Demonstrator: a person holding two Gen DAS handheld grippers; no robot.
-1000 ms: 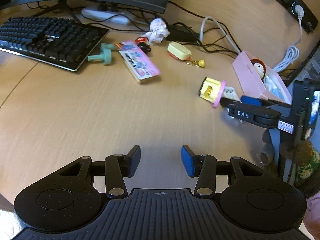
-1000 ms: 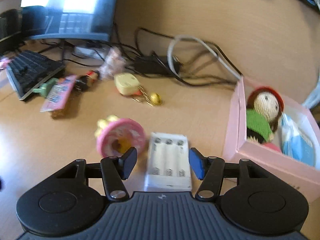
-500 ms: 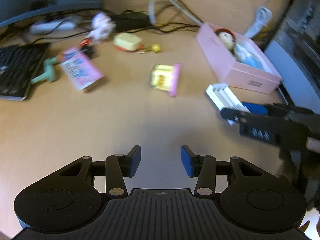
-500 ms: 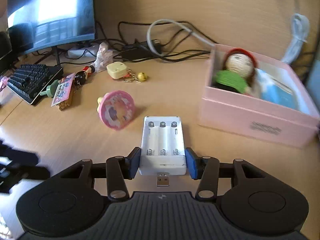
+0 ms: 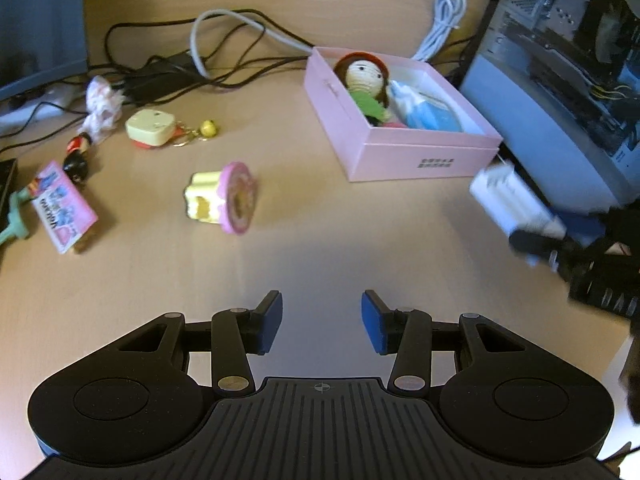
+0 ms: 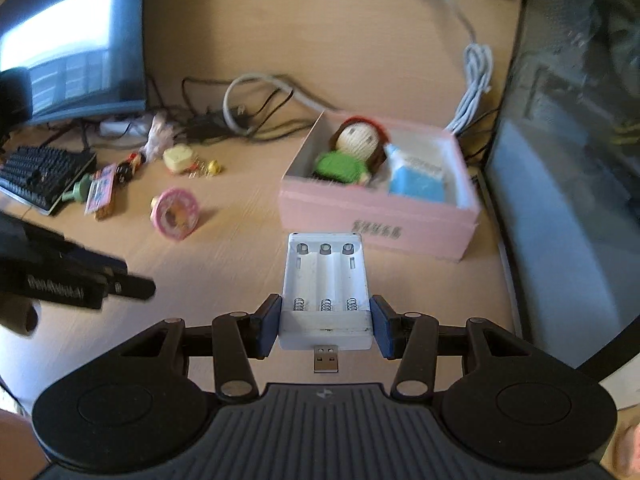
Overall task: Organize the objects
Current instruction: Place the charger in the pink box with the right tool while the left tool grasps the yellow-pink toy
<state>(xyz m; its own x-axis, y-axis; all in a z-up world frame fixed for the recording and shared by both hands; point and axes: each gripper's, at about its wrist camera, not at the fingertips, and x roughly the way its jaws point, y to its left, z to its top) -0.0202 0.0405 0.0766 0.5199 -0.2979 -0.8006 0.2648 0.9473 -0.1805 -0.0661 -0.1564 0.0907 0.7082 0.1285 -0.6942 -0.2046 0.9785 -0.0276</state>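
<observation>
white plastic battery charger sits clenched in the right tongs, lifted off the bench just short of the pink box. it should travel level to the box's free corner before release. left tongs hang released, empty.

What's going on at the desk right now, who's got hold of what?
A person is tidying desk clutter with two handheld grippers. The right gripper is clamped on the white battery charger, held clear of the desk just short of the pink box, which already holds a knitted doll and a blue packet. The left gripper is open and empty. The pink round toy, snack packet and yellow keychain lie loose on the desk.
</observation>
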